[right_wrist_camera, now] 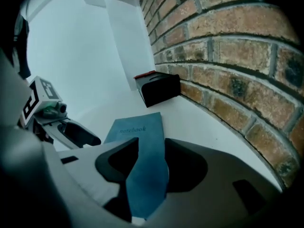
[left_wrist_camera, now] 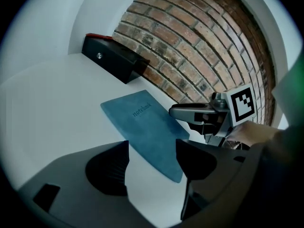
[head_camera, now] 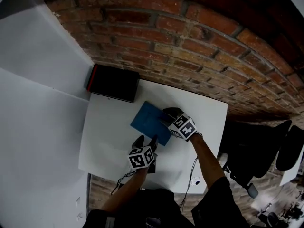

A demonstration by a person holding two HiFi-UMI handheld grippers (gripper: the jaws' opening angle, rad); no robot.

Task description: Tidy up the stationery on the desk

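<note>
over the notebook (head_camera: pixel 148 121), right claw (head_camera: pixel 167 115) nose-down

Dim, soft light; fisheye bending, dark vignetted corners.

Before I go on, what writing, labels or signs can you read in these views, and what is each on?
"notebook": on the cover of the blue notebook.
Square black-and-white patterns, no letters: on the left marker cube and the right marker cube.
Small round mark on the front of the black box: too small to read.
Nothing else is readable.
</note>
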